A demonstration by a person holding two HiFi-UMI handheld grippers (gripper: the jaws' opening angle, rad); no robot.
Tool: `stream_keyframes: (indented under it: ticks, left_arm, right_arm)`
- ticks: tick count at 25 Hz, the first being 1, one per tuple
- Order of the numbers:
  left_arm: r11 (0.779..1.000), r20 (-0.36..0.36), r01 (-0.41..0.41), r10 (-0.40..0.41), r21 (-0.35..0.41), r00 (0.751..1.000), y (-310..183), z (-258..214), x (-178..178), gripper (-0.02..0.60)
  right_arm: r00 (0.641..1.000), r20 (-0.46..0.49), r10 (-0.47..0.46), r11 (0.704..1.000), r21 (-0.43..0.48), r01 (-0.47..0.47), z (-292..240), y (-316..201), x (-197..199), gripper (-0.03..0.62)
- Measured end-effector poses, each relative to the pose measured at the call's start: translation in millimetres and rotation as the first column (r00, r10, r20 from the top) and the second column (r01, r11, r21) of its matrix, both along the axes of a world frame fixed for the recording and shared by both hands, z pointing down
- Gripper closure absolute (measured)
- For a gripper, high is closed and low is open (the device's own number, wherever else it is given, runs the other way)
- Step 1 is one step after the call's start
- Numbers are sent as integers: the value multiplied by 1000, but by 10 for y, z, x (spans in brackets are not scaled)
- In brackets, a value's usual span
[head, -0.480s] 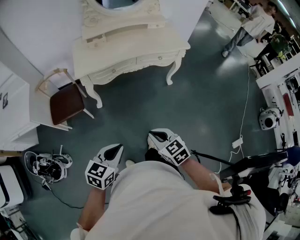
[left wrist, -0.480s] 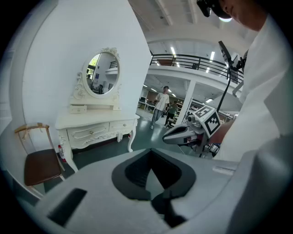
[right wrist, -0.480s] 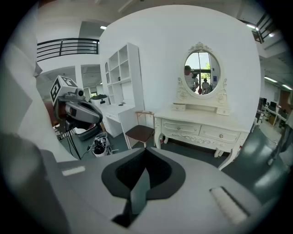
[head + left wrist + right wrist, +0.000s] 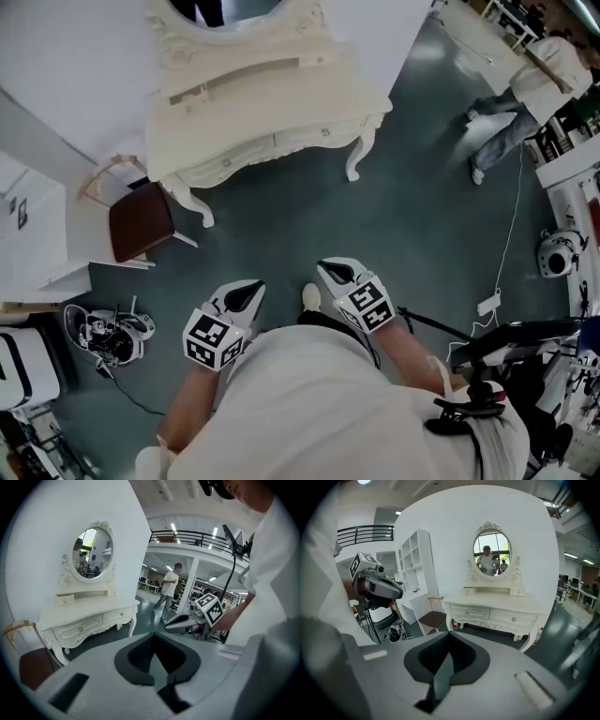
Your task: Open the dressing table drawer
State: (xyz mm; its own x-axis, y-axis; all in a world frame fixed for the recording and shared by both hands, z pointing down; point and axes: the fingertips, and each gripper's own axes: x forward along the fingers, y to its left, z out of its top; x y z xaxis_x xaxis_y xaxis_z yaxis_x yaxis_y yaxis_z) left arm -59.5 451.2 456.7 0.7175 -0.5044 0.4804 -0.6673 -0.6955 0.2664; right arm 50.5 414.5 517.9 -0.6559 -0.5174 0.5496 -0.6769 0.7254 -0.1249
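The cream dressing table [image 4: 253,98] stands against the white wall at the top of the head view, with its two front drawers [image 4: 267,150] closed. The left gripper view shows the table [image 4: 86,616] at the left. In the right gripper view the table [image 4: 497,605] is straight ahead, with small knobs on the drawers [image 4: 492,616]. My left gripper [image 4: 249,293] and right gripper [image 4: 335,272] are held close to my body over the floor, well short of the table. Both are shut on nothing; the left gripper [image 4: 159,667] and right gripper [image 4: 443,667] each show jaws closed to a thin seam.
A chair with a brown seat [image 4: 141,220] stands left of the table beside a white shelf unit [image 4: 33,234]. A device with cables [image 4: 108,336] lies on the floor at the left. A person [image 4: 525,94] walks at the upper right. A cable with a socket block [image 4: 487,305] and a black stand [image 4: 506,337] are at the right.
The table sits a little lower and further right in the head view. Both grippers have shifted slightly up and right. A shoe tip now shows between them. The person at the upper right has stepped on.
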Motion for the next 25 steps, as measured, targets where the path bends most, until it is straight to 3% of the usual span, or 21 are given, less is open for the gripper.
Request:
stream_keyframes:
  ticks: [10,14,19,25]
  left_arm:
    - [1000,7,2,-2,-8,1000,-1022,-82,717,580]
    - [999,16,-12,13,-34,1000,-1324,75,741,580]
    - [999,11,-37,37,-35,999,-2039,243,691,580]
    - [994,-17,-106,106,-8,994,-2881,101,618,580]
  right_arm:
    - [999,-8,37,999,-38,-38,132,-1045,786,557]
    - [998,3,65,996,-57,-65,288,-1395,834,546]
    - [995,-3,103,993,-65,-103,510,-2102,847,539]
    - [977,-28,210,974,-75,-212,474,-2841,894,537]
